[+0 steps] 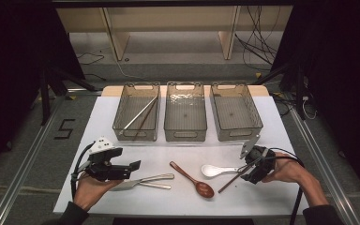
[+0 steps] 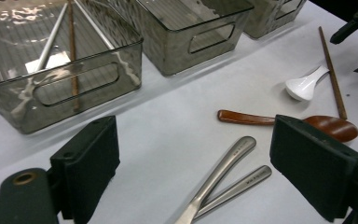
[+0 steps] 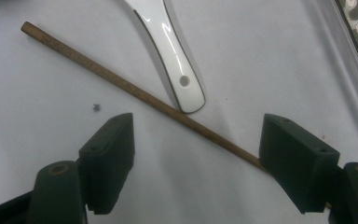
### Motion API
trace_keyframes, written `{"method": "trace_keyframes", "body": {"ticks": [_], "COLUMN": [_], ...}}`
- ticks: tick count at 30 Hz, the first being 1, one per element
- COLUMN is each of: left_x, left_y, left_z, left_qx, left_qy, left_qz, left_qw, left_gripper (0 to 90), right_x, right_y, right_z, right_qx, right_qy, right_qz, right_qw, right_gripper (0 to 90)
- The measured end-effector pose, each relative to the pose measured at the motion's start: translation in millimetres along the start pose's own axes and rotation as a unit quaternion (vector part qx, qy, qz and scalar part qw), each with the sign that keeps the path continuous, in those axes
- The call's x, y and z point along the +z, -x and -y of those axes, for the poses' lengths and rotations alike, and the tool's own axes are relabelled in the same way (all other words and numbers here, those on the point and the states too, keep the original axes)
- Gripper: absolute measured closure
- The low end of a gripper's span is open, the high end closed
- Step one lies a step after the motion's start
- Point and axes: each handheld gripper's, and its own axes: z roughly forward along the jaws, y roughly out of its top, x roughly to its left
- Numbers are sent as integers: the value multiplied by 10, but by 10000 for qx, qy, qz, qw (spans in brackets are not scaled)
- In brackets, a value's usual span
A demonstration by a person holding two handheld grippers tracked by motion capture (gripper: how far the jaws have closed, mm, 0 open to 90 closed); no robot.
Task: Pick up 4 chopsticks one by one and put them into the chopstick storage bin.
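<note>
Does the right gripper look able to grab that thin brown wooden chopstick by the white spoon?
Probably yes: the right gripper is open right over the thin brown wooden chopstick. The white ceramic spoon's handle lies against it farther along, outside the jaws.

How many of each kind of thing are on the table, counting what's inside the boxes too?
Clear grey plastic bins: 3
Thin sticks in the left bin (one silver metal, one brown wooden): 2
Brown wooden stick on the table: 1
Silver metal handled utensils: 2
Dark red wooden spoon: 1
White ceramic spoon: 1
Total: 10
</note>
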Motion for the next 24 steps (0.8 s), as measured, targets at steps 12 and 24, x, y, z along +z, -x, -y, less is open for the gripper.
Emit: {"method": "trace_keyframes", "body": {"ticks": [12, 24], "left_x": [-31, 4], "left_y": [-27, -11], "left_z": [42, 38], "left_qx": [-42, 4], "left_qy": [-58, -96], "left_qz": [-22, 19], "left_qw": [10000, 10000], "left_gripper": [148, 148], "right_x": [60, 132], "right_y": [51, 84], "right_z": [-21, -59], "right_qx": [-124, -133], "right_qy": [-105, -277], "right_qz": [-21, -190], "right_qw": [9999, 9993], "right_gripper": [290, 306]}}
